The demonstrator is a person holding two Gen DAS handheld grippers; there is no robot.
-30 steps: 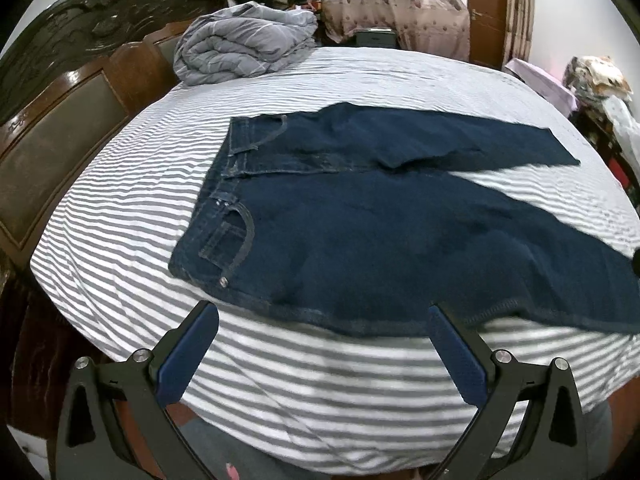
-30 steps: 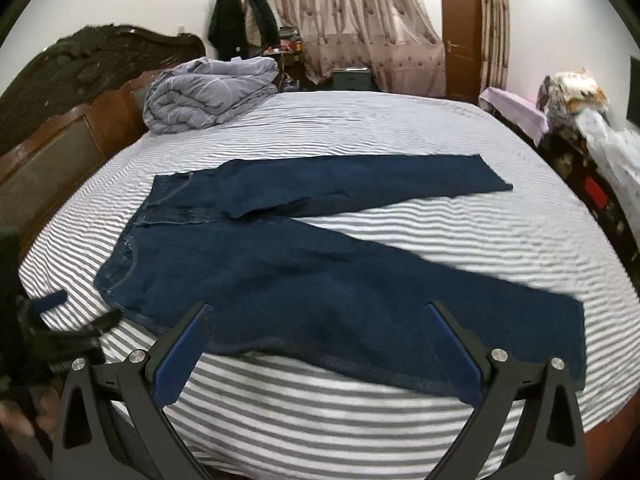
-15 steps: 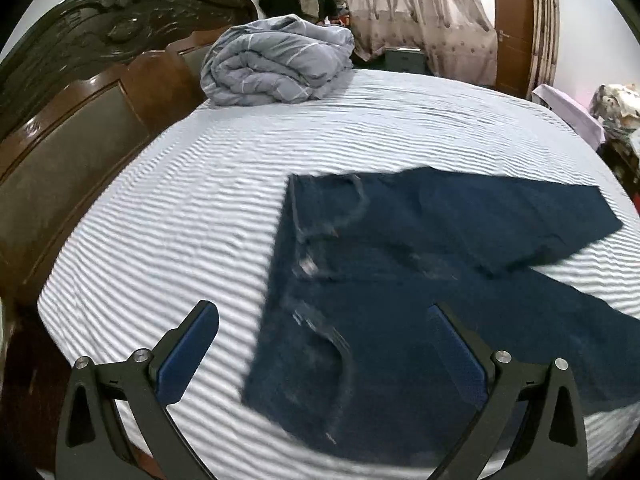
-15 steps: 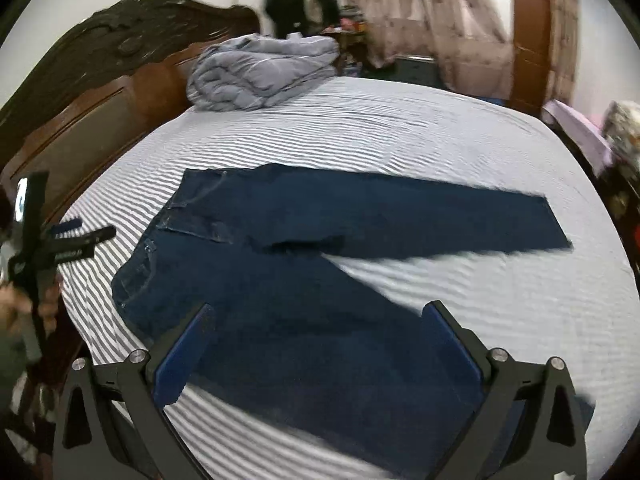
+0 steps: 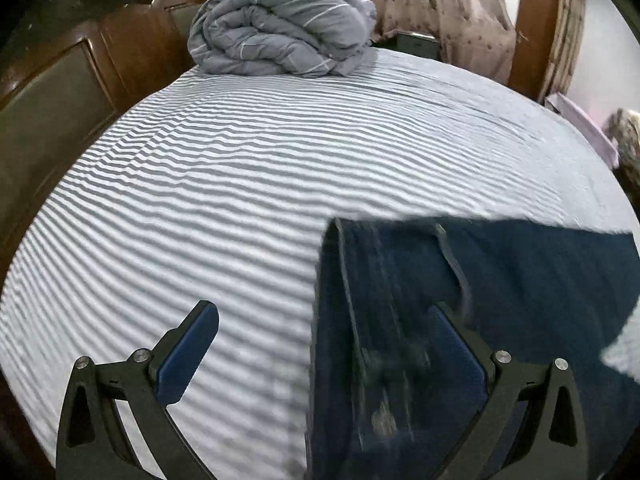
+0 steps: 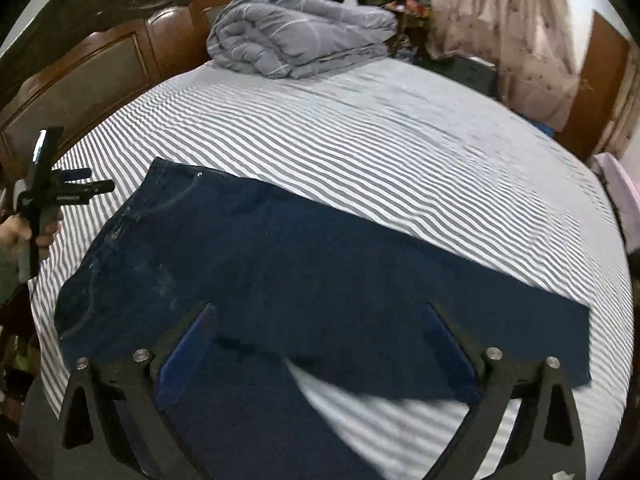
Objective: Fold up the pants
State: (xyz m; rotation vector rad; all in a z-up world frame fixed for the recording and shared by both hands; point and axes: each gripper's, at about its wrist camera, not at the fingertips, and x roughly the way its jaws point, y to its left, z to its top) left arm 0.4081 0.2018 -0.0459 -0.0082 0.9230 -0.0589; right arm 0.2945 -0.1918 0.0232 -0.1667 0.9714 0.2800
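both grippers close in on the flat pants, nothing gripped yet

the pants (image 6: 280,264) lie spread flat on the striped bed (image 5: 240,184), waistband toward the headboard (image 6: 100,68), legs splayed apart and unfolded. a second ago they lay well ahead of both cameras; now they fill the lower frames, blurred by motion, so in my judgement the approach for a first grab is under way. the left gripper (image 5: 320,348) has swung to the waistband end, its jaws spread wide with the waist edge between them, one finger over the sheet, the other over denim. the right gripper (image 6: 320,344) hangs just above the crotch and legs, jaws spread too. a rolled grey duvet (image 5: 280,24) sits well apart.
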